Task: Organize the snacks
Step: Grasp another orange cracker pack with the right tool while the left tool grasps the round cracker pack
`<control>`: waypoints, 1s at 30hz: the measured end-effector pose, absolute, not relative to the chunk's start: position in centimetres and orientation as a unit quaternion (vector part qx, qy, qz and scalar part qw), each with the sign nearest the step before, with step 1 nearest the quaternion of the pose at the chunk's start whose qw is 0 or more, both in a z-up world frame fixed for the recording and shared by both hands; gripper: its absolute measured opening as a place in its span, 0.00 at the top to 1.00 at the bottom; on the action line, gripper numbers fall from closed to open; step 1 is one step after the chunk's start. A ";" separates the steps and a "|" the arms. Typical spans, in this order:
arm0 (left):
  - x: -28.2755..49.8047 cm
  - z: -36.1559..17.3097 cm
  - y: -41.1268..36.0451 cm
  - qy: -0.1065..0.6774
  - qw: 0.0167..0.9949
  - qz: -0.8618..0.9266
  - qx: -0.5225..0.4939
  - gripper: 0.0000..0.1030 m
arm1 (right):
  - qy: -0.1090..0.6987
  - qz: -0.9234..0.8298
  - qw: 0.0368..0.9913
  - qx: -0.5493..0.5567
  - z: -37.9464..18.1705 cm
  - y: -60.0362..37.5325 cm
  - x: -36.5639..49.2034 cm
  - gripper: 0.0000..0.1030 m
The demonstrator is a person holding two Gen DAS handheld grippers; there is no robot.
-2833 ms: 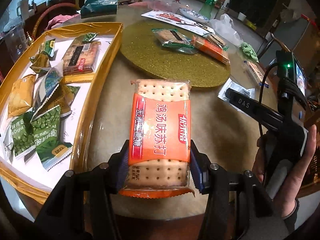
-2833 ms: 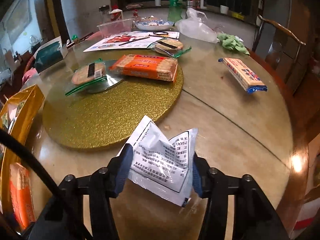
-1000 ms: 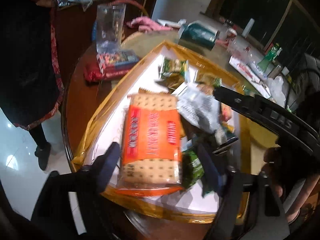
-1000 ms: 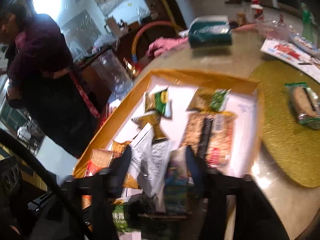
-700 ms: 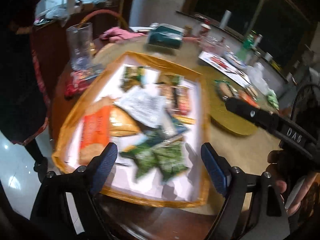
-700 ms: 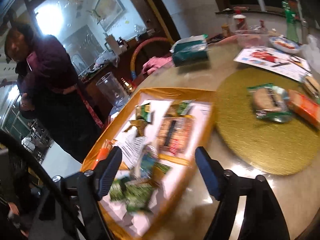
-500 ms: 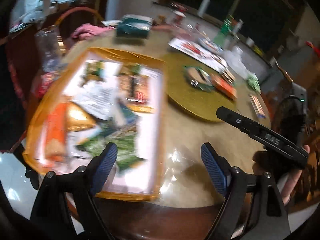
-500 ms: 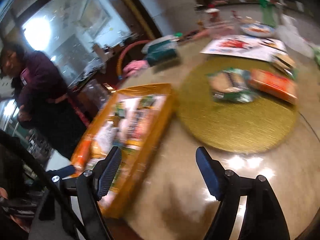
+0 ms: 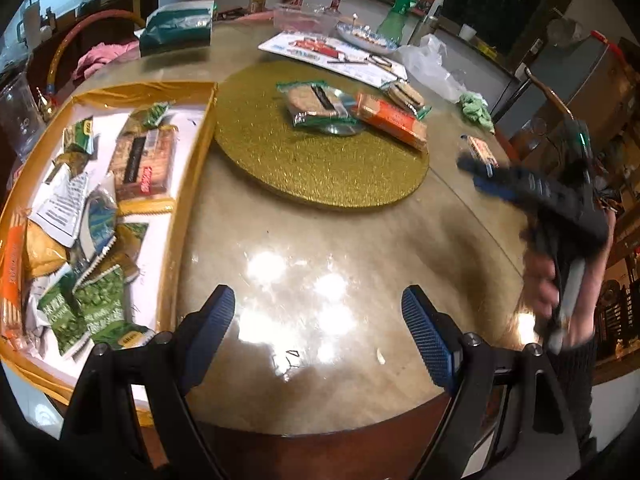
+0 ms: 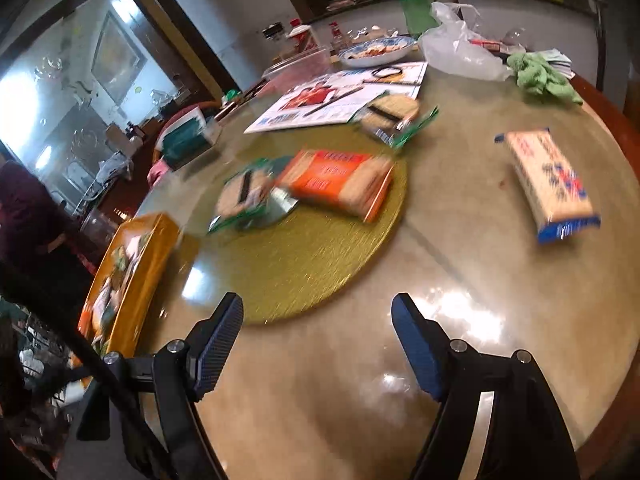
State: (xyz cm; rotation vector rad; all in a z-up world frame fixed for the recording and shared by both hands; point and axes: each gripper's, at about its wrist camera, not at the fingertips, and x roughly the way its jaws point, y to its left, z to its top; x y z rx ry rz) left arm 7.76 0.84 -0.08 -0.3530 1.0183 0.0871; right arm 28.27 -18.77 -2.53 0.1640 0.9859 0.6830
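My left gripper point(image 9: 316, 296) is open and empty over the bare glossy tabletop, just right of the gold tray point(image 9: 192, 184). In the tray lie an orange cracker packet point(image 9: 10, 264), a white sachet point(image 9: 64, 204), green pea packs point(image 9: 92, 308) and a brown biscuit pack point(image 9: 144, 160). My right gripper point(image 10: 318, 300) is also open and empty, at the near edge of the gold round mat point(image 10: 320, 272). On the mat sit an orange cracker pack point(image 10: 340, 184) and a green-wrapped biscuit pack point(image 10: 244, 196). A blue-ended cracker pack point(image 10: 548, 180) lies to the right on the table.
A second green-wrapped pack point(image 10: 392, 114) sits at the mat's far edge. Behind it are a leaflet point(image 10: 340, 96), a plate point(image 10: 376, 50), a white plastic bag point(image 10: 460, 56) and a green cloth point(image 10: 544, 76). A person point(image 10: 28, 216) stands beyond the tray. The table's rim runs just under both grippers.
Both grippers let go of their loads in the tray, the orange cracker packet and the white sachet, then swung right, away from the tray, with open empty jaws.
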 end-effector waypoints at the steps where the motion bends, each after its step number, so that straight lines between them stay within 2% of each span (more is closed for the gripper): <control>1: 7.8 -0.1 0.7 0.485 0.857 0.042 -0.167 0.17 | 0.464 0.327 0.820 0.074 -2.6 -18.4 29.2 0.25; 10: 6.8 0.3 1.5 0.478 0.859 0.066 -0.169 0.17 | 0.458 0.339 0.821 -0.007 -3.3 -11.3 39.0 0.26; 14: 6.7 -0.1 2.1 0.479 0.857 0.070 -0.178 0.17 | 0.503 0.344 0.793 0.004 -6.2 -10.2 42.4 0.25; 18: 7.0 -0.2 2.6 0.479 0.854 0.065 -0.189 0.17 | 0.512 0.382 0.769 0.022 -6.2 -10.9 40.2 0.25; 25: 8.0 0.0 2.5 0.476 0.857 0.058 -0.188 0.17 | 0.496 0.336 0.799 -0.045 -6.3 -9.2 36.1 0.25; 27: 8.3 0.3 2.4 0.473 0.860 0.056 -0.182 0.17 | 0.489 0.291 0.820 -0.068 -6.3 -8.5 36.0 0.29; 29: 9.0 0.4 2.4 0.474 0.861 0.056 -0.177 0.17 | 0.483 0.257 0.834 -0.078 -6.2 -8.6 35.7 0.44; 30: 9.4 0.3 2.5 0.476 0.859 0.056 -0.177 0.17 | 0.481 0.238 0.840 -0.081 -6.2 -9.1 35.0 0.44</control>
